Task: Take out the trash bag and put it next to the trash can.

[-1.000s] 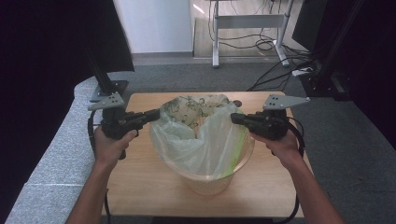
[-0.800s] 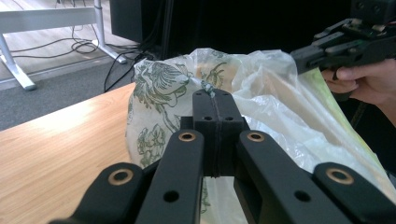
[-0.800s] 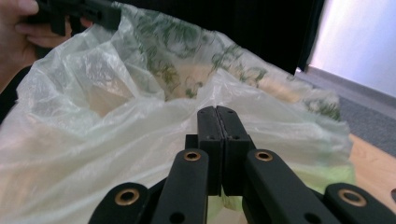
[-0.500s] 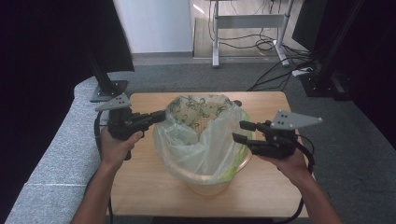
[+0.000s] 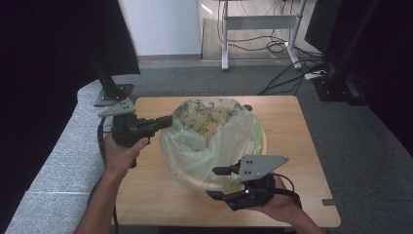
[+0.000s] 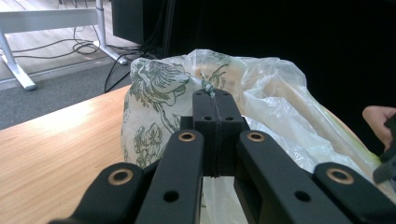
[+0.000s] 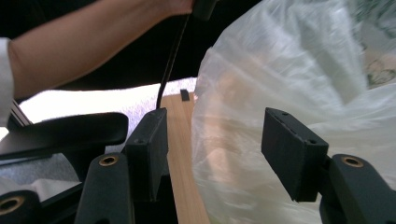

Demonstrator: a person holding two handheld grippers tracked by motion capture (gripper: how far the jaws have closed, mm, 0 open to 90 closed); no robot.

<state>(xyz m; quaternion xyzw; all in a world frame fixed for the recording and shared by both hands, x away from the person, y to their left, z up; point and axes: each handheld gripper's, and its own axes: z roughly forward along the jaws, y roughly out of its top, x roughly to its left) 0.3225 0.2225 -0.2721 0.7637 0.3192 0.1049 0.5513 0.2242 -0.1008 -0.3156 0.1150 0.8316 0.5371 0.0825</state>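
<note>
**Plastic bag in a basket, held at its rim by one gripper**

Bag and basket stand at the middle of a wooden table [image 5: 146, 161]. The thin translucent plastic bag [image 5: 214, 141], printed with a green leaf pattern on its far side, lines a pale round basket [image 5: 260, 141] and bulges above it; the mouth of the bag gapes upward.

Left gripper [image 5: 163, 122]: seen in the high view at the bag's left edge, pointing roughly level toward it. Its jaws are clenched on a pinch of the bag's rim; in the left gripper view the two black pads [image 6: 217, 109] meet with no gap, and a small twisted tuft of plastic [image 6: 207, 86] stands out just above their tips. The printed side of the bag rises directly behind the pads.

Right gripper [image 5: 216, 183]: seen in the high view at the near side of the bag, low by the table's front edge, with its grey three-cornered plate [image 5: 263, 165] on top. Its jaws have just been opening and now stand apart. In the right gripper view the bag's clear wall [image 7: 233, 140] lies between the two pads, which do not press on it; the bag is released on this side. The person's left forearm [image 7: 84, 46] crosses the top of that view.
</note>
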